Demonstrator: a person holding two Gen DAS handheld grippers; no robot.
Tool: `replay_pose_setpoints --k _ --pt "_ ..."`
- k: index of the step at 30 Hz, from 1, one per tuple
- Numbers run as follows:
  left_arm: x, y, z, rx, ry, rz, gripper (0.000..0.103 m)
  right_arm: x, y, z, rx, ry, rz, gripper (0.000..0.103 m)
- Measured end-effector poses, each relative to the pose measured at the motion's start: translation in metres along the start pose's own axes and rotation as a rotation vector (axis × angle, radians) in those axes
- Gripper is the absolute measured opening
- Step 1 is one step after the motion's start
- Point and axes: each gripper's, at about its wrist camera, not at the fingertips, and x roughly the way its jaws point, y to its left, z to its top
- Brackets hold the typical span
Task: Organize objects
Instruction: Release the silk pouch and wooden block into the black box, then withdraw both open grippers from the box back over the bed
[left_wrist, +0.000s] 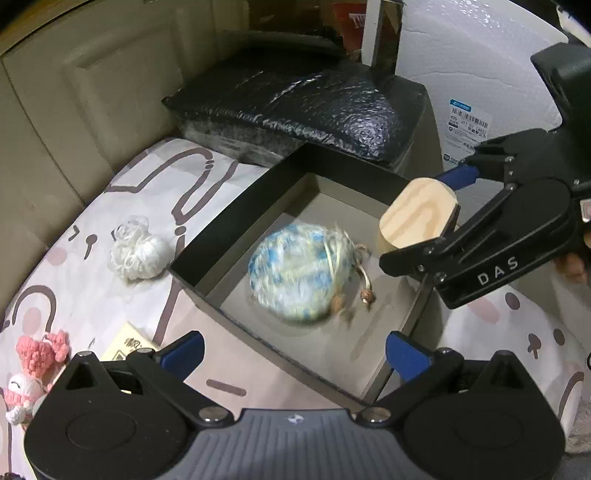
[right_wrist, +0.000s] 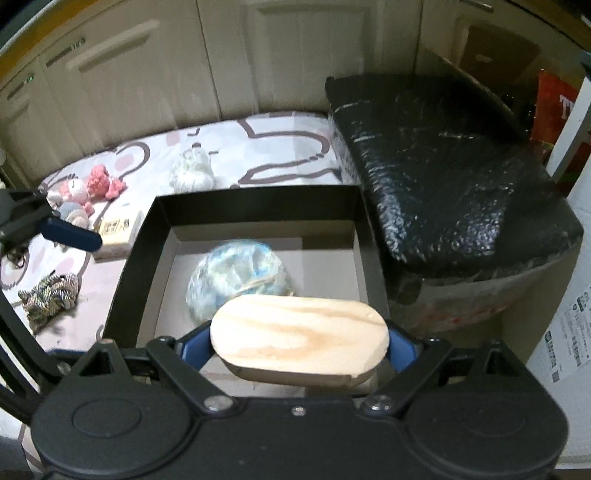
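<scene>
A black open box (left_wrist: 236, 205) (right_wrist: 255, 201) lies on a patterned sheet. A blue and white yarn ball (left_wrist: 299, 273) (right_wrist: 236, 275) lies inside it, blurred. My left gripper (left_wrist: 295, 354) is open and empty above the box's near wall. My right gripper (right_wrist: 299, 343) is shut on an oval wooden block (right_wrist: 299, 338). It holds the block (left_wrist: 419, 218) above the box's right side, seen from the left wrist view with the gripper (left_wrist: 436, 210) around it.
A white yarn clump (left_wrist: 138, 251) (right_wrist: 194, 170), pink knitted toys (left_wrist: 37, 362) (right_wrist: 92, 186), a small wooden block (right_wrist: 116, 230) and a rope knot (right_wrist: 48, 297) lie on the sheet. A black wrapped bundle (left_wrist: 295, 107) (right_wrist: 443, 166) stands behind the box.
</scene>
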Motion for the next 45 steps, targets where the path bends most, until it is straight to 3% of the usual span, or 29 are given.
replay_pose_setpoints --k 5,7,22,30,35,45 --pt "0.003 0.002 -0.002 -0.026 0.021 0.018 0.103 0.002 0.002 -0.003 -0.025 0.016 -0.008 0.094" --pt "0.005 0.002 -0.003 -0.043 0.037 0.028 0.103 0.0 0.003 -0.004 -0.025 0.016 -0.001 0.101" --pt "-0.006 0.002 -0.005 -0.124 0.024 0.014 0.103 -0.017 -0.001 -0.002 -0.001 -0.014 -0.01 0.101" --pt "-0.014 0.008 -0.006 -0.175 0.009 0.036 0.103 -0.022 -0.006 0.004 0.01 -0.023 -0.081 0.096" --pt "-0.017 0.012 -0.008 -0.216 0.008 0.047 0.103 -0.021 -0.011 0.011 0.075 -0.012 -0.056 0.092" --pt "-0.033 0.019 -0.009 -0.297 -0.026 0.084 0.103 -0.039 -0.009 0.005 0.077 -0.033 -0.075 0.093"
